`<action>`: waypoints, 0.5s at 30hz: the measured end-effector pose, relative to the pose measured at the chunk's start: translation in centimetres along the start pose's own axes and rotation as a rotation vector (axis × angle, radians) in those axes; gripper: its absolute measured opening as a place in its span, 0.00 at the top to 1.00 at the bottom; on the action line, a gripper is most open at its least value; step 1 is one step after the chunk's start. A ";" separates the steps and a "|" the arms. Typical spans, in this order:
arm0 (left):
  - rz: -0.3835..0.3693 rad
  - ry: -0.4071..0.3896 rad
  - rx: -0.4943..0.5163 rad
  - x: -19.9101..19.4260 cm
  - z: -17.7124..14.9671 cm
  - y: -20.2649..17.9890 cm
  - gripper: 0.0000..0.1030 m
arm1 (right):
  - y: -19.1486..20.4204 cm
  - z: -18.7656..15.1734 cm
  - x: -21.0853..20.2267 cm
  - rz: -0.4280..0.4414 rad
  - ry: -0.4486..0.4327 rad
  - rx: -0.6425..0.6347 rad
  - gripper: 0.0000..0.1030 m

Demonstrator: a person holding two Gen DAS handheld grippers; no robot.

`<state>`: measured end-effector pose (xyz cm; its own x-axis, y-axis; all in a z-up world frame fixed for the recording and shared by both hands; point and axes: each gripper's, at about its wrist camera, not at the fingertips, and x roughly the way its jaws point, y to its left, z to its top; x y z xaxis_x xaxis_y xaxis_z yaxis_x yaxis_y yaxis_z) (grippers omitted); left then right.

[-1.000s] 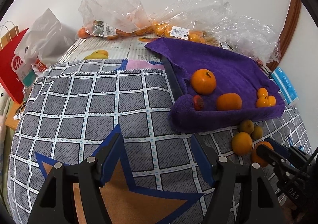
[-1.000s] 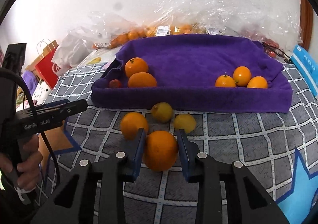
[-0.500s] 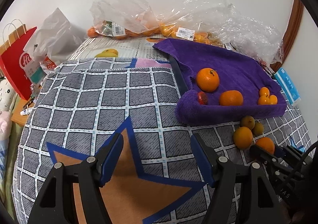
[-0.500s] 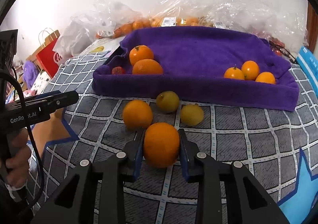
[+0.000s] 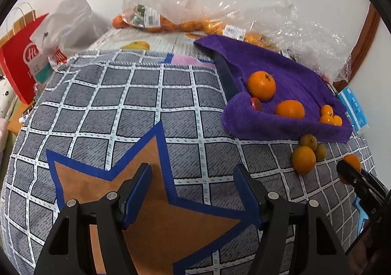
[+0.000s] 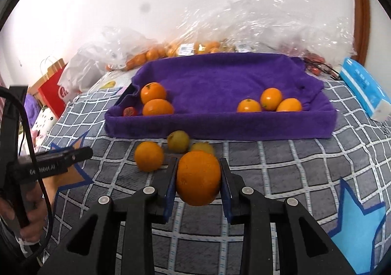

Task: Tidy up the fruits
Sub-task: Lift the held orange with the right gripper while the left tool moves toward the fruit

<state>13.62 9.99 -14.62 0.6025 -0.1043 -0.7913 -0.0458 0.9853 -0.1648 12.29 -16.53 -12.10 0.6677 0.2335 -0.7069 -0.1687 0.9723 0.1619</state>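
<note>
A white wall backs a bed spread with a grey checked blanket (image 5: 136, 113), and clear plastic bags (image 5: 288, 30) of fruit lie along its far edge.

From the left wrist, the left tool (image 5: 193, 192) hangs wide open and empty over the brown star near the blanket's near edge. The purple towel-lined tray (image 5: 283, 126) sits toward the far right corner, with two oranges, a small red fruit and a cluster of small oranges inside. Three loose fruits lie just beside its near wall.

From the right wrist, the right tool (image 6: 198, 181) grips a big orange (image 6: 198, 177) between its blue pads, one on each side at the fruit's widest part; whether it rests on the blanket or is lifted clear I cannot tell. A loose orange (image 6: 148, 155) and two yellow-green lemons (image 6: 178, 140) lie between it and the tray.

To do this step well, I judge the grip should stay steady and gentle, the orange raised high enough to pass over the loose fruit and the soft tray wall, then set down beside the two oranges (image 6: 156, 101) at the tray's left end so like sits with like. Release low, or it may roll.
</note>
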 end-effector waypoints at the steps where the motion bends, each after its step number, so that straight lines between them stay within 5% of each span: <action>1: 0.003 -0.006 0.000 0.0 -0.1 0.0 0.36 | -0.2 0.0 0.0 -0.003 -0.002 0.004 0.69; 8: 0.054 -0.017 0.032 0.0 -0.8 -0.9 0.33 | -0.7 -0.3 -0.1 -0.010 -0.003 0.009 0.69; 15: 0.020 0.019 -0.017 -0.3 -0.4 -0.7 0.31 | -1.7 -0.4 -0.7 -0.053 -0.021 0.014 0.69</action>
<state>13.15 9.25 -14.56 0.5859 -0.0871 -0.8057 -0.0714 0.9848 -0.1584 11.84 -18.39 -12.13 0.6903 0.1821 -0.7002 -0.1230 0.9832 0.1345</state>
